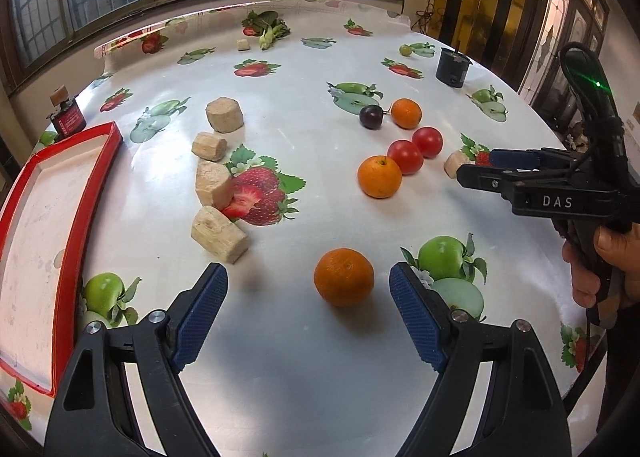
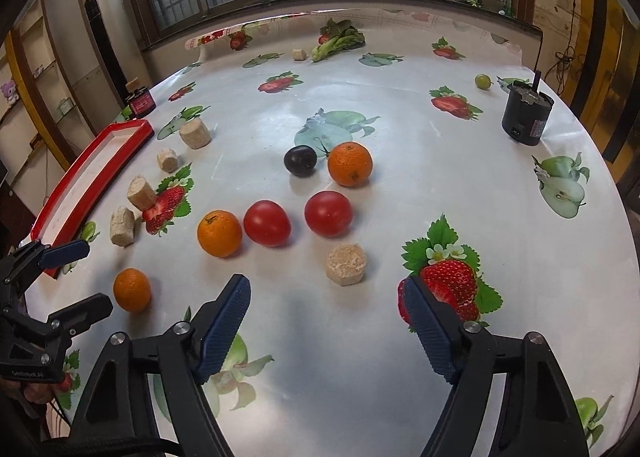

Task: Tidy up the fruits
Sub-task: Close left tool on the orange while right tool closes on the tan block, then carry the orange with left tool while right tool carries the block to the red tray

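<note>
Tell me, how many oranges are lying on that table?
3. One orange lies between the open fingers of the left gripper, another orange sits left of the two tomatoes, and a third orange rests beside the dark plum. None seems hidden.

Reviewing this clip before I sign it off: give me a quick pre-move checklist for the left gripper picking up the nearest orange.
1. Left gripper open: ok.
2. Nearest orange lies ahead between the open fingers, untouched: ok.
3. Space around that orange free of the tan blocks: ok.
4. Red tray free to receive fruit: ok, nothing seen inside.
5. Right gripper clear of the orange: ok, open over the tablecloth, nearer a tan block.
6. Height above the table: cannot tell.
</note>
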`<state>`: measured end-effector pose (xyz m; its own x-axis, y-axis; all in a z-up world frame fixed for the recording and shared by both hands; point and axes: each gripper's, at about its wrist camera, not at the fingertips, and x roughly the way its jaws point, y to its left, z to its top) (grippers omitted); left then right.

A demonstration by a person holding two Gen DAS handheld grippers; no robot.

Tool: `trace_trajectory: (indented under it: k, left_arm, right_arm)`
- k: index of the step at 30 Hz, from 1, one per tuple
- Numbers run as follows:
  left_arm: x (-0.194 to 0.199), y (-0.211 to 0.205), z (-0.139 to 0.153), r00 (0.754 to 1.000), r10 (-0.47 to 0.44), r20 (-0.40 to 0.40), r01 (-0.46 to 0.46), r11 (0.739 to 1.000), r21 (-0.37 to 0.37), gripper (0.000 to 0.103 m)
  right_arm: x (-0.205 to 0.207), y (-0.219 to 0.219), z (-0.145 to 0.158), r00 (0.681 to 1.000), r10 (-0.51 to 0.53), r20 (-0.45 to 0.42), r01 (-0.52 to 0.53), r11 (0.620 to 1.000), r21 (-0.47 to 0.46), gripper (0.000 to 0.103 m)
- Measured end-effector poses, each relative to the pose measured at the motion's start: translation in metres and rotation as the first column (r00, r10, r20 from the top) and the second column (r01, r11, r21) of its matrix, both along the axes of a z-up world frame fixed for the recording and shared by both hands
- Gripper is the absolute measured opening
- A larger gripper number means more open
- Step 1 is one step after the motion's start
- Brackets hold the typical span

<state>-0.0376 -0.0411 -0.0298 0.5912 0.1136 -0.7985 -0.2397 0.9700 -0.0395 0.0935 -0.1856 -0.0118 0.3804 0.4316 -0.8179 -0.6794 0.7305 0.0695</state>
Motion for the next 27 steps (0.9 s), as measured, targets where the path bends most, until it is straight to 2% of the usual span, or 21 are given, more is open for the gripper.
trace_trajectory:
  k: [2, 4, 7, 10, 11, 14, 18, 23, 27]
  left_arm:
    - [0.007, -0.002, -0.005, 0.999, -0.005, -0.033, 0.006, 1.0, 0.02, 0.082]
    - [0.013, -0.004, -0.011, 0.998, -0.017, -0.063, 0.019, 0.999, 0.029, 0.07]
    - [0.019, -0.005, -0.022, 0.994, -0.065, -0.091, 0.062, 0.998, -0.032, 0.054]
    - [0.018, -0.009, -0.022, 0.993, -0.09, -0.075, 0.086, 0.995, -0.047, 0.041]
    - [0.017, -0.009, -0.021, 0.993, -0.1, -0.068, 0.096, 0.993, -0.067, 0.032]
    - [0.014, -0.003, -0.02, 0.995, -0.089, -0.053, 0.082, 0.99, -0.113, 0.031]
    - [0.005, 0.003, -0.015, 0.997, -0.076, -0.027, 0.07, 0.984, -0.166, 0.031]
    - [-0.01, 0.007, -0.002, 0.998, -0.065, 0.005, 0.065, 0.988, -0.141, 0.031]
    - [-0.022, 0.02, 0.006, 0.999, -0.023, 0.026, 0.026, 0.992, -0.122, 0.031]
  right_arm:
    - [0.007, 0.0, -0.004, 1.0, -0.014, -0.012, 0.014, 1.0, 0.003, 0.076]
    - [0.013, 0.001, -0.006, 1.0, -0.02, -0.023, 0.021, 1.0, 0.013, 0.072]
    - [0.018, 0.005, -0.009, 0.999, -0.022, -0.026, 0.023, 1.0, 0.017, 0.068]
    - [0.02, 0.011, -0.016, 1.0, -0.016, -0.022, 0.016, 1.0, -0.012, 0.054]
    - [0.021, 0.013, -0.019, 1.0, -0.016, -0.021, 0.016, 1.0, -0.026, 0.047]
    - [0.02, 0.016, -0.021, 1.0, -0.013, 0.02, 0.014, 0.998, -0.055, 0.027]
    - [0.015, 0.014, -0.015, 1.0, -0.01, 0.007, 0.01, 0.999, -0.039, 0.027]
    - [-0.005, 0.012, 0.003, 1.0, 0.014, 0.002, -0.014, 1.0, 0.01, 0.027]
    - [-0.025, 0.021, 0.013, 0.998, 0.056, -0.003, -0.055, 0.998, 0.039, 0.027]
